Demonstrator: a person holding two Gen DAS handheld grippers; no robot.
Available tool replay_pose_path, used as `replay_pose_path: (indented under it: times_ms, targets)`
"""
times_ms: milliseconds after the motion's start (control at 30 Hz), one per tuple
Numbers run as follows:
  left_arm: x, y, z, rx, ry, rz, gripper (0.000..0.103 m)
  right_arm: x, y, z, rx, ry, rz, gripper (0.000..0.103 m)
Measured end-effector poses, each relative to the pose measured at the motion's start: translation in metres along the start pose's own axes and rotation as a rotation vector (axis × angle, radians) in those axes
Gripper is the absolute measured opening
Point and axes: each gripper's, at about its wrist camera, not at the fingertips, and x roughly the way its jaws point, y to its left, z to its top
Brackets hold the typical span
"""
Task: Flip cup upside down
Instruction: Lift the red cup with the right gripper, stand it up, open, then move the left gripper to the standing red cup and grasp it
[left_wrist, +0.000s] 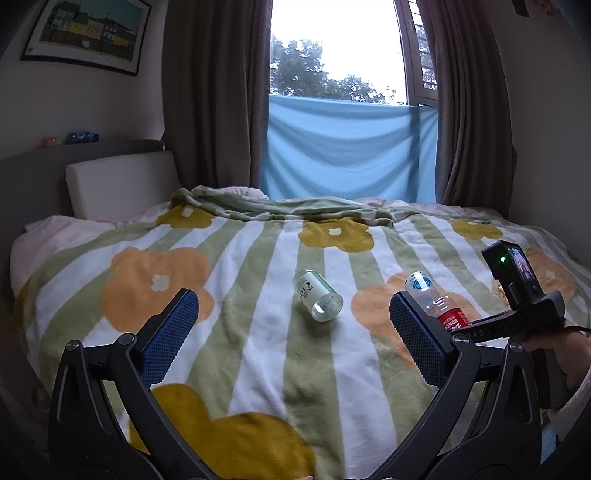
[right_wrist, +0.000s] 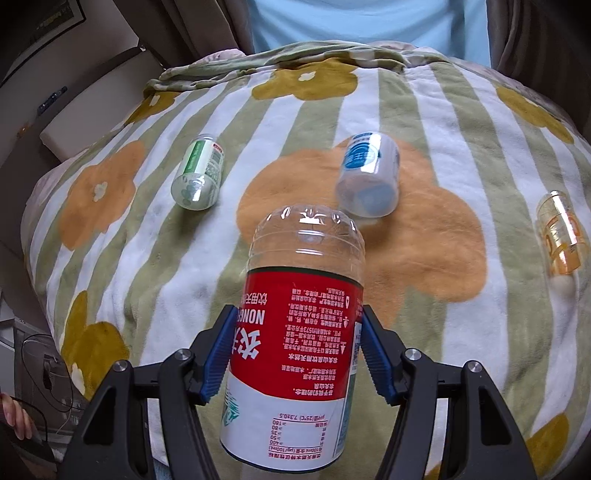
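A cut-bottle cup with a red label (right_wrist: 295, 332) is held in my right gripper (right_wrist: 299, 314), which is shut on its sides. The clear closed base points away from the camera, the open mouth faces it, and the print reads upside down. In the left wrist view the same red cup (left_wrist: 448, 317) stands base-up just above the blanket; whether it touches is unclear. My left gripper (left_wrist: 295, 332) is open over the blanket (left_wrist: 258, 350) with nothing between its fingers. Ahead of it, a green-label cup (left_wrist: 319, 301) lies on its side.
On the bed's blanket (right_wrist: 424, 295), a blue-label cup (right_wrist: 369, 173) lies tilted beyond the red one, the green-label cup (right_wrist: 197, 173) lies to the left, and an orange cup (right_wrist: 561, 232) lies at the right. A pillow (left_wrist: 122, 184) and curtains (left_wrist: 214, 92) stand at the back. A hand (right_wrist: 14, 417) shows at the lower left.
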Motion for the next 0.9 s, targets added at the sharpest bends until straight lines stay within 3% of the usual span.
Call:
replay_pose_path:
  times_ms: [267, 533, 600, 633, 767, 900]
  targets:
    - [0.000, 0.013, 0.000, -0.030, 0.013, 0.002, 0.103, 0.027, 0.010, -0.009, 0.009, 0.063, -0.086, 0.060]
    - [0.004, 0.012, 0.000, -0.031, 0.028, 0.005, 0.103, 0.038, 0.010, -0.018, -0.023, 0.095, -0.090, 0.062]
    - [0.004, 0.011, 0.002, -0.026, 0.034, 0.011, 0.103, 0.039, 0.010, -0.020, -0.033, 0.094, -0.076, 0.072]
    - [0.005, 0.011, 0.003, -0.023, 0.036, 0.016, 0.103, 0.038, 0.008, -0.022, -0.026, 0.087, -0.065, 0.083]
    - [0.007, 0.008, 0.006, -0.023, 0.059, 0.027, 0.103, 0.027, -0.001, -0.030, 0.040, 0.063, 0.013, 0.099]
    - [0.014, 0.000, 0.013, -0.015, 0.082, 0.035, 0.103, -0.003, -0.004, -0.037, 0.045, -0.031, 0.081, 0.103]
